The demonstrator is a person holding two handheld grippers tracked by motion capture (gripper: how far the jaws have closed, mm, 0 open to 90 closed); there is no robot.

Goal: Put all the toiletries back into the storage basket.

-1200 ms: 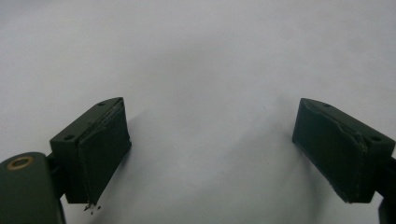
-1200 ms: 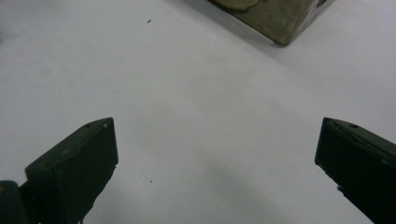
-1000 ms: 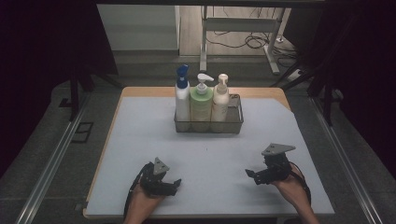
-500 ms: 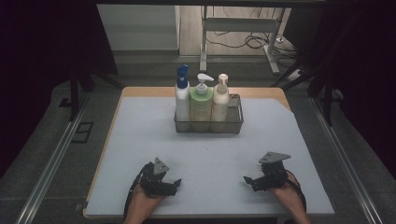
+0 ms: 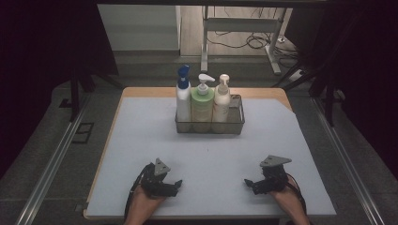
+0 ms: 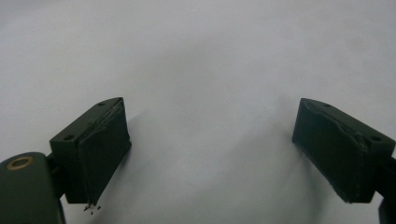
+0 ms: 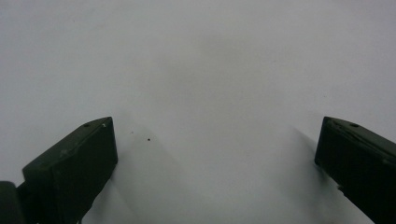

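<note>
Near the front edge of the table [image 5: 141, 140], both grippers sit low on the pale mat. Left gripper [image 5: 174, 185] at front-left, right gripper [image 5: 249, 183] at front-right, well apart, jaw tips pointing inward toward each other. Each is held by a hand: left hand [image 5: 143, 202], right hand [image 5: 286, 199], forearms cut off by the bottom edge.

High view gives layout but jaw gap is too small and dark to read there. Left gripper view settles it: left gripper [image 6: 212, 144] jaws spread wide, bare mat between them, nothing gripped. Right gripper view same: right gripper [image 7: 215, 154] jaws wide apart, empty; its far jaw is cropped at the frame edge.

Wire basket [image 5: 236, 123] stands at mid-table toward the far side, well away from both grippers. It holds three pump bottles in a row, upright, touching or nearly so: blue-capped bottle [image 5: 183, 93] on the left, green bottle [image 5: 202, 101] in the middle, cream bottle [image 5: 221, 98] on the right. Basket's right end is free of bottles.

Materials: jaws are matte black blocks with worn, chipped pad edges on the left gripper; small dark crumbs on the mat by its near jaw. Mat is smooth, uniform grey-white; wooden table edge shows at the far side. Grey three-cornered plate on top of each gripper. Bottle labels unreadable.
</note>
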